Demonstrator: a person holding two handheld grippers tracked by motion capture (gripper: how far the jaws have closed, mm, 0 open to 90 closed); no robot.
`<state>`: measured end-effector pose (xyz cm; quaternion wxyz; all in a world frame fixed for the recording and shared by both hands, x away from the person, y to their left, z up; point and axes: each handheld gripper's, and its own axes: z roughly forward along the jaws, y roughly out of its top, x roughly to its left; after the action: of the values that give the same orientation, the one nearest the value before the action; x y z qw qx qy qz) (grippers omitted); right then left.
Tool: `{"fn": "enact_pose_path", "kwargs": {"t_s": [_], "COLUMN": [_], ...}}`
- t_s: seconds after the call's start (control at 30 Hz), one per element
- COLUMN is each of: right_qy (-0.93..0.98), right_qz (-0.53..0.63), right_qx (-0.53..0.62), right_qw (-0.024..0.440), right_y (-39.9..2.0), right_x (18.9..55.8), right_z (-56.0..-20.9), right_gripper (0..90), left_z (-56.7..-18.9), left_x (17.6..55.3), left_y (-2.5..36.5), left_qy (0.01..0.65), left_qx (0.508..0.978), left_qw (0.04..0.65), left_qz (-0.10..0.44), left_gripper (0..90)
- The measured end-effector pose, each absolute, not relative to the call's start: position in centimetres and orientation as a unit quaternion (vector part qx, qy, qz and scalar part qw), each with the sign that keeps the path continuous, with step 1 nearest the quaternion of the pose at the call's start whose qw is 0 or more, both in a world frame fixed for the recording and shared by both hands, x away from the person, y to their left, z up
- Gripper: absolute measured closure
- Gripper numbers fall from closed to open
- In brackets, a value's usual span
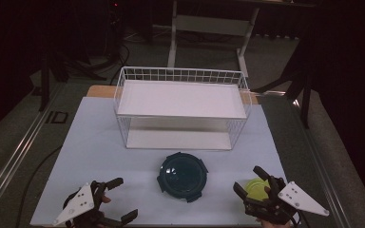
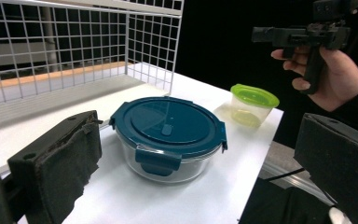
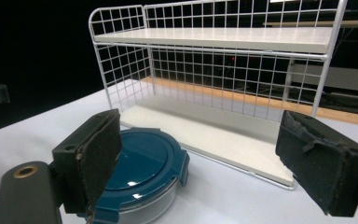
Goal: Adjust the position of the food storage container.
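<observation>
I am holding my left claw (image 1: 118, 199) spread wide at about seven o'clock on the table (image 1: 90, 142), its pads gripping nothing. My right claw (image 1: 249, 183) is hovering at five o'clock, jaws equally wide, above the small green-lidded tub (image 2: 253, 103). The round glass container with the blue lid (image 1: 182, 175) is sitting between my claws, at six o'clock, just in front of the white wire shelf rack (image 1: 180, 107), which is standing at twelve o'clock.
</observation>
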<state>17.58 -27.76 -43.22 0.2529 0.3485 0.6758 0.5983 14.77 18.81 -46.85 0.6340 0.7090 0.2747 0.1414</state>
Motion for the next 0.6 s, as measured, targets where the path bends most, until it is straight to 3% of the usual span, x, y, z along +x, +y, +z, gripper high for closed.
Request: {"fn": "enact_pose_path", "kwargs": {"t_s": [0.6], "right_qy": [0.690], "right_qz": [0.588], "right_qx": [0.334], "right_qw": [0.258], "right_y": [-27.7], "right_x": [17.4], "right_z": [-42.8], "right_gripper": [13.9], "left_z": [-45.6], "left_x": [15.9], "left_y": [19.5], "left_qy": [0.280], "left_qx": [0.713], "left_qw": [0.635], "left_qz": [0.100], "left_gripper": [0.2]}}
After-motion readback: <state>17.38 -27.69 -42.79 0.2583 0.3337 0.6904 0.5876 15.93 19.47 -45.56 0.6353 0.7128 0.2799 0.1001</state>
